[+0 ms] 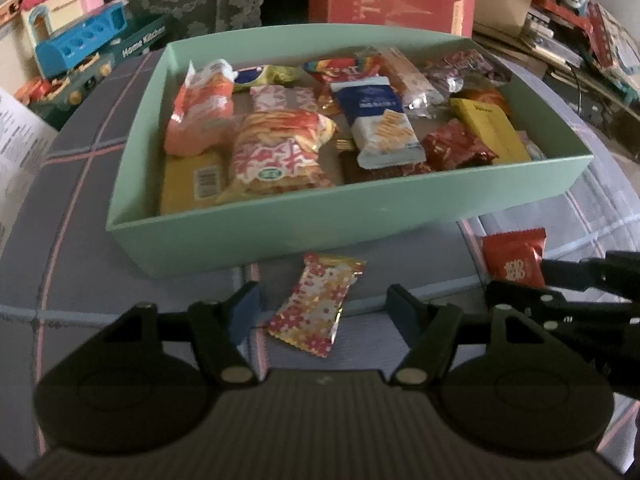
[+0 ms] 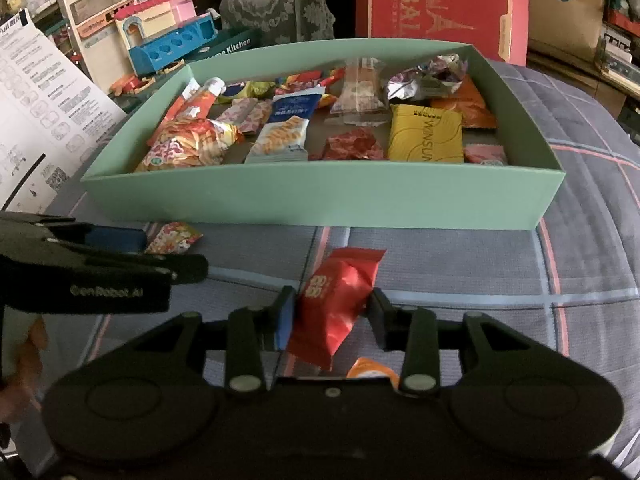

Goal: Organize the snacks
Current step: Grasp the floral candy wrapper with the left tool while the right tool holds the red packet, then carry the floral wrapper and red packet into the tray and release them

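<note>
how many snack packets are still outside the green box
3. A flowery packet lies on the cloth between the open left gripper's fingers. The right gripper grips a red packet. An orange one peeks out beneath it, mostly hidden.

Shallow mint-green cardboard box [image 1: 280,236] across the upper middle of the frame, open-topped, filled with mixed wrapped snacks lying flat. Small floral gold-and-red foil packet [image 1: 316,304] flat on the cloth just below the box's near wall. Glossy red foil packet [image 2: 334,308], tilted, lower centre of the right view.
</note>
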`<state>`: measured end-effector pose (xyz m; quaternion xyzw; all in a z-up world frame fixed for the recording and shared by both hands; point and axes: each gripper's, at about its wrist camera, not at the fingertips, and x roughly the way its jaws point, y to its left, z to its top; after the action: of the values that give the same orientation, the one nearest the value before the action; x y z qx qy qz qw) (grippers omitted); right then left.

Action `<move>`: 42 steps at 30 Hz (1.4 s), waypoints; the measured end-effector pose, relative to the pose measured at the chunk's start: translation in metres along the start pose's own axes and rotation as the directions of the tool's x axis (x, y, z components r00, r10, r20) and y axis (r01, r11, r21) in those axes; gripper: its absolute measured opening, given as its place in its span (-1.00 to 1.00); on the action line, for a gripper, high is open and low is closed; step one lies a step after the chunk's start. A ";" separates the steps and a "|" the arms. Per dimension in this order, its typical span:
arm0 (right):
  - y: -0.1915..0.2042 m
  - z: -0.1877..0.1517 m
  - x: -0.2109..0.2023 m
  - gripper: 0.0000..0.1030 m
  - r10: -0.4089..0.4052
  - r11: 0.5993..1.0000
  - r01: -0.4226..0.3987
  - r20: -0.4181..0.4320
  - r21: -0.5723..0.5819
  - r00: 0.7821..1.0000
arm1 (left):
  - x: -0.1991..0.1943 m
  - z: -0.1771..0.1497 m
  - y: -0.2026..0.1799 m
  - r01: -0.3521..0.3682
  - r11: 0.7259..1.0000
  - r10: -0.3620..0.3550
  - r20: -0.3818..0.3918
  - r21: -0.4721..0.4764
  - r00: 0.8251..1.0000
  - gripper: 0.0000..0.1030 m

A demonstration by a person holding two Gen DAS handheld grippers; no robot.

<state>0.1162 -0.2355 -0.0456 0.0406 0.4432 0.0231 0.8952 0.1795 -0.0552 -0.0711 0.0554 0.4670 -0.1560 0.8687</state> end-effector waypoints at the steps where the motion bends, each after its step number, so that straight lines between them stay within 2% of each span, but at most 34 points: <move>1: 0.000 0.000 0.000 -0.24 -0.001 1.000 0.001 0.003 -0.001 1.000 | -0.001 0.000 -0.001 -0.002 1.000 0.002 0.007 0.011 1.000 -0.35; 2: 0.000 -0.001 0.000 -0.24 -0.001 1.000 0.001 0.005 0.001 1.000 | -0.002 0.000 -0.003 0.005 1.000 -0.005 0.007 0.022 1.000 -0.56; 4: -0.001 -0.001 -0.001 -0.25 0.001 1.000 -0.001 0.004 0.018 1.000 | -0.004 -0.001 -0.004 0.024 1.000 -0.024 0.002 0.017 1.000 -0.56; 9: 0.001 0.002 0.000 -0.26 -0.006 1.000 0.006 -0.004 0.024 1.000 | -0.005 -0.006 -0.005 0.006 1.000 -0.006 0.010 -0.014 1.000 -0.56; 12: 0.005 0.004 0.000 -0.40 0.002 1.000 -0.002 -0.003 0.004 1.000 | -0.006 -0.005 -0.006 0.000 0.999 0.000 0.002 -0.036 1.000 -0.58; 18: -0.001 0.006 -0.019 -0.63 0.036 0.999 -0.036 0.018 0.035 0.999 | -0.027 -0.007 -0.006 0.054 0.998 -0.053 0.004 -0.046 0.999 -0.59; 23: -0.005 0.003 -0.035 -0.64 0.036 0.999 -0.037 0.030 0.023 0.999 | -0.045 -0.005 -0.006 0.076 0.996 -0.074 0.033 -0.054 0.997 -0.59; 28: -0.013 0.006 -0.058 -0.64 0.049 0.996 -0.054 0.069 0.074 0.996 | -0.060 0.000 -0.006 0.090 0.993 -0.086 0.051 -0.073 0.995 -0.60; 35: -0.037 0.033 -0.088 -0.64 0.035 0.992 -0.053 0.155 0.114 0.987 | -0.077 0.027 -0.014 0.107 0.993 -0.100 0.110 -0.058 0.989 -0.60; 42: -0.076 0.067 -0.088 -0.64 -0.007 0.984 -0.030 0.202 0.178 0.979 | -0.066 0.069 -0.035 0.121 0.993 -0.117 0.136 -0.017 0.984 -0.60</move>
<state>0.1164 -0.3215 0.0578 0.1258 0.3501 -0.0161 0.9281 0.1894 -0.0910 0.0237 0.0058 0.4115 -0.2050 0.8880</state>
